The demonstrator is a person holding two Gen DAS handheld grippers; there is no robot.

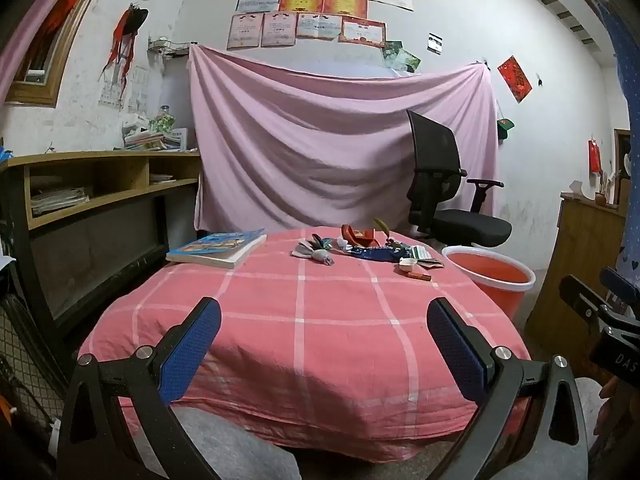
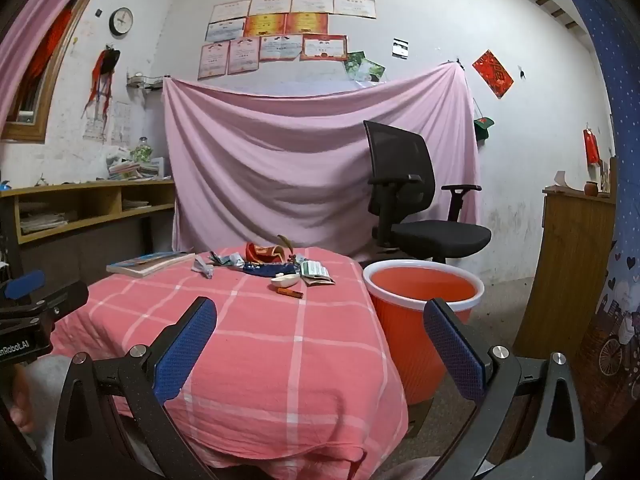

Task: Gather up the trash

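A heap of trash [image 1: 360, 246] lies at the far end of the table with the pink checked cloth [image 1: 296, 320]: wrappers, a red packet, a white cup, a small orange stick. It also shows in the right wrist view [image 2: 276, 266]. An orange bin with a white rim [image 2: 420, 304] stands on the floor right of the table, also in the left wrist view [image 1: 492, 276]. My left gripper [image 1: 324, 344] is open and empty above the table's near end. My right gripper [image 2: 320, 344] is open and empty, near the table's near right edge.
A book [image 1: 218, 248] lies at the table's far left. A black office chair [image 1: 448, 200] stands behind the bin before a pink sheet on the wall. Wooden shelves [image 1: 100, 184] run along the left, a wooden cabinet [image 2: 572, 264] on the right.
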